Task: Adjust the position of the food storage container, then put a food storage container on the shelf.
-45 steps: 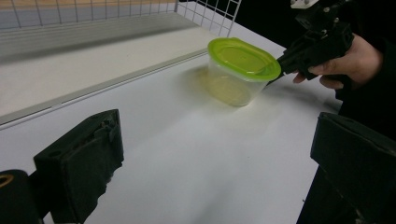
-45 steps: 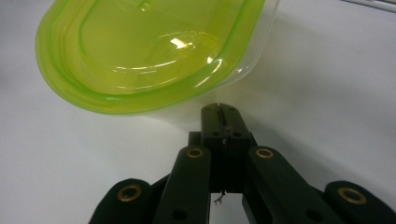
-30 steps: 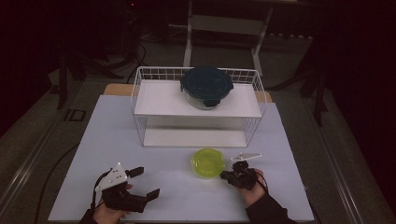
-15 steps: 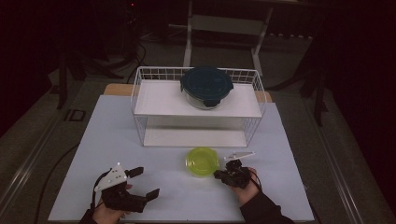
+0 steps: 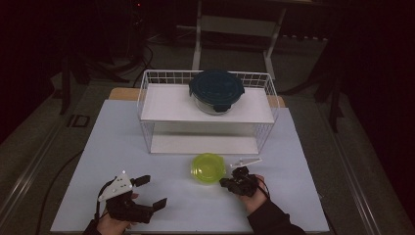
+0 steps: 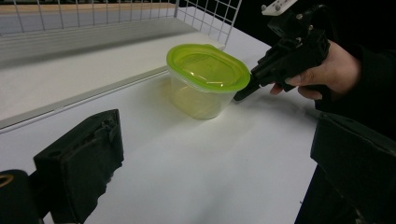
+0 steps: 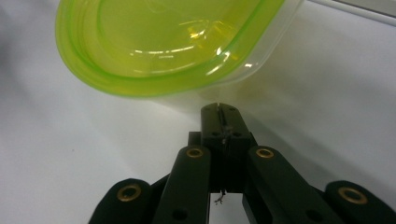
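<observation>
A clear tub with a lime-green lid (image 5: 208, 168) (image 6: 205, 70) (image 7: 168, 42) stands on the white table just in front of the wire rack. My right gripper (image 5: 224, 183) (image 6: 240, 95) (image 7: 219, 108) is shut with nothing between its jaws. Its closed tips sit against the tub's right side wall, under the lid's rim. My left gripper (image 5: 154, 191) (image 6: 215, 135) rests open near the front left of the table, well apart from the tub, and it holds nothing.
A white wire rack (image 5: 161, 110) (image 6: 93, 28) with two shelves stands at the back of the table. A round glass bowl with a dark blue lid (image 5: 216, 90) sits on its top shelf. The table's front edge (image 5: 195, 230) runs close below both hands.
The right gripper has slid a little to the left, and the green-lidded tub has shifted left with it. The left gripper has stayed put.
</observation>
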`<action>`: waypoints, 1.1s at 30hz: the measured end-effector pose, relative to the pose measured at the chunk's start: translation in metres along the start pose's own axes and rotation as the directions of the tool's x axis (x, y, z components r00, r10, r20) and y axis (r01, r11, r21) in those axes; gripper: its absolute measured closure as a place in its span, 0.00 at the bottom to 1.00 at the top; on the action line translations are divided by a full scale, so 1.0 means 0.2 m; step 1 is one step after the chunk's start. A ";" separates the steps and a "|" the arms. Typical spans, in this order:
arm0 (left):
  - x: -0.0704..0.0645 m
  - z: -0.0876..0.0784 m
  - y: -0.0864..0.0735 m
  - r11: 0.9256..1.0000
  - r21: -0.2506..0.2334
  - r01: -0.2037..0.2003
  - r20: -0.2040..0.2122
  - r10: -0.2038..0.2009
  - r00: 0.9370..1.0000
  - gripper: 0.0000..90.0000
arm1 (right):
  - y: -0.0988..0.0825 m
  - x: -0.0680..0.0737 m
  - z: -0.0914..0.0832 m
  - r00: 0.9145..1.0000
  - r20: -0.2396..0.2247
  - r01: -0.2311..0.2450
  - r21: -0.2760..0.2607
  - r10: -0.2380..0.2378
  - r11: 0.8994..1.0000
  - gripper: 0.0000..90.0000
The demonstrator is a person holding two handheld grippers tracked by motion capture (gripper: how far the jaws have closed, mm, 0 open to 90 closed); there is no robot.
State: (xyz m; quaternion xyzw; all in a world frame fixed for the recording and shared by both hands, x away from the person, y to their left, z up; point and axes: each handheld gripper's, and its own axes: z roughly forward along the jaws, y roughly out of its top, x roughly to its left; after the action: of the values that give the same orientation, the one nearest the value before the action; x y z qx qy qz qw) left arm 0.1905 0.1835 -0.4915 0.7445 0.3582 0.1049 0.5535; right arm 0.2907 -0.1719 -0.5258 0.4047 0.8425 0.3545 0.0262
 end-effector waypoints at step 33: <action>0.12 0.12 0.16 0.988 -0.010 0.154 0.026 -0.153 0.988 0.02 | 0.04 -0.05 -0.38 0.993 -0.049 -0.112 -0.165 0.106 0.980 0.47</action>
State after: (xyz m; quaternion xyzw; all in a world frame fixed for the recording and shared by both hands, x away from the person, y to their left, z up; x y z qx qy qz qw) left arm 0.2345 0.1762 -0.4764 0.7127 0.4069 0.0549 0.5688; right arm 0.2779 -0.2185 -0.4668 0.4395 0.7868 0.4328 0.0236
